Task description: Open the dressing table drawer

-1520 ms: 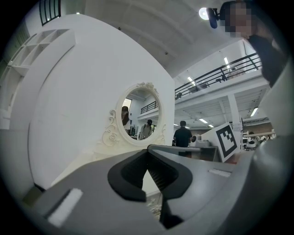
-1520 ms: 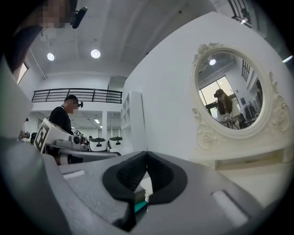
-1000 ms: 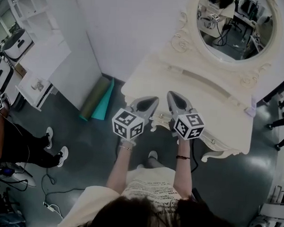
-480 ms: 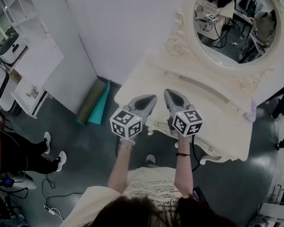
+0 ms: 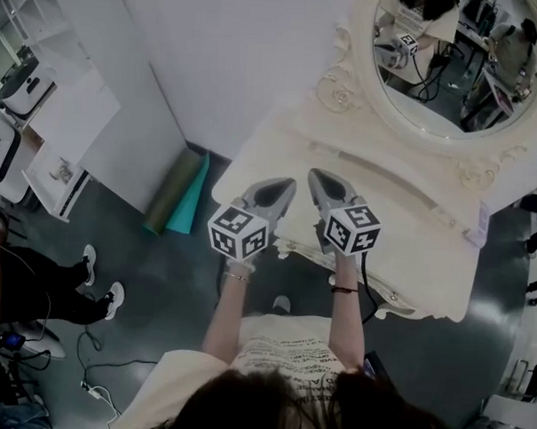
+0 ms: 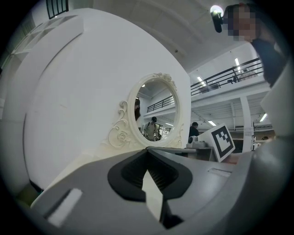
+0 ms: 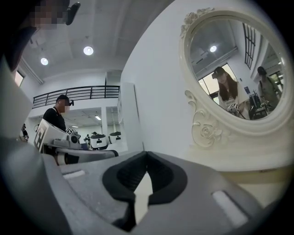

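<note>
The cream dressing table [image 5: 401, 224] with its oval mirror [image 5: 453, 62] stands against the white wall. Its carved drawer front [image 5: 381, 292] shows only as a thin strip under the top's front edge. My left gripper [image 5: 287, 185] and right gripper [image 5: 316, 176] are held level, side by side, above the left part of the table top, pointing towards the mirror. Both are shut with nothing between the jaws. In the left gripper view the left gripper [image 6: 148, 149] faces the mirror [image 6: 156, 110]. In the right gripper view the right gripper [image 7: 147, 152] has the mirror [image 7: 239, 69] up on its right.
Rolled green and teal mats [image 5: 182, 192] lie on the floor left of the table by the wall. A white shelf unit [image 5: 50, 137] stands further left. A seated person's legs [image 5: 96, 286] and cables [image 5: 93, 370] are at the lower left. A small lilac thing [image 5: 475, 234] sits on the table's right end.
Both grippers have moved forward together, from over the table's front edge to further over its top. They stay shut and side by side.
</note>
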Demonstrator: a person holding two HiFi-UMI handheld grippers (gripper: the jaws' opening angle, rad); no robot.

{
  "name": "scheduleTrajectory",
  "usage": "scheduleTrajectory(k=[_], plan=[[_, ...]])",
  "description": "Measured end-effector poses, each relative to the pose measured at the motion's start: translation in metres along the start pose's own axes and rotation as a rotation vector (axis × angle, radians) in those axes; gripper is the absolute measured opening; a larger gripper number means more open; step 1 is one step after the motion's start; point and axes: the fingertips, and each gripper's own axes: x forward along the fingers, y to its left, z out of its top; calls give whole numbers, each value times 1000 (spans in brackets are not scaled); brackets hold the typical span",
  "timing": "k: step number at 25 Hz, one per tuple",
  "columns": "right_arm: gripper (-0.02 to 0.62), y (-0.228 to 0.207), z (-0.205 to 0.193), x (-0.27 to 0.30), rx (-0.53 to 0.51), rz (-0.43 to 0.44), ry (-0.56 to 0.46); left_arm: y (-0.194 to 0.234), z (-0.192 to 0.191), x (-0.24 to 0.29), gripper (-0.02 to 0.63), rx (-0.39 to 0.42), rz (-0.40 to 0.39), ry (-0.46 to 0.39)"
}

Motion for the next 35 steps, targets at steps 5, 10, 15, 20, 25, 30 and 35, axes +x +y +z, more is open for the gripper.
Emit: scheduleTrajectory(k=[5, 10, 15, 20, 25, 30, 35], plan=[[3, -8, -6, 7, 12, 15, 13, 9, -6, 10, 0, -12, 18, 14], [3, -18, -12, 10, 35, 5, 22, 13, -12, 20, 0, -24, 11, 39], [3, -29, -20, 17, 53, -17, 39, 22, -20, 31, 0, -39, -8, 63], [3, -47, -20, 34, 61, -57, 49, 42, -22, 49, 0, -53, -43, 83], [3, -63, -22, 51, 84, -109, 58, 59, -23, 69, 0, -61, -99, 117], [3, -75, -34, 71, 119, -136, 80, 80, -32, 81, 0, -77, -126, 153], [3, -85, -46, 85, 158, -171, 107, 98, -41, 91, 0, -95, -156, 188]])
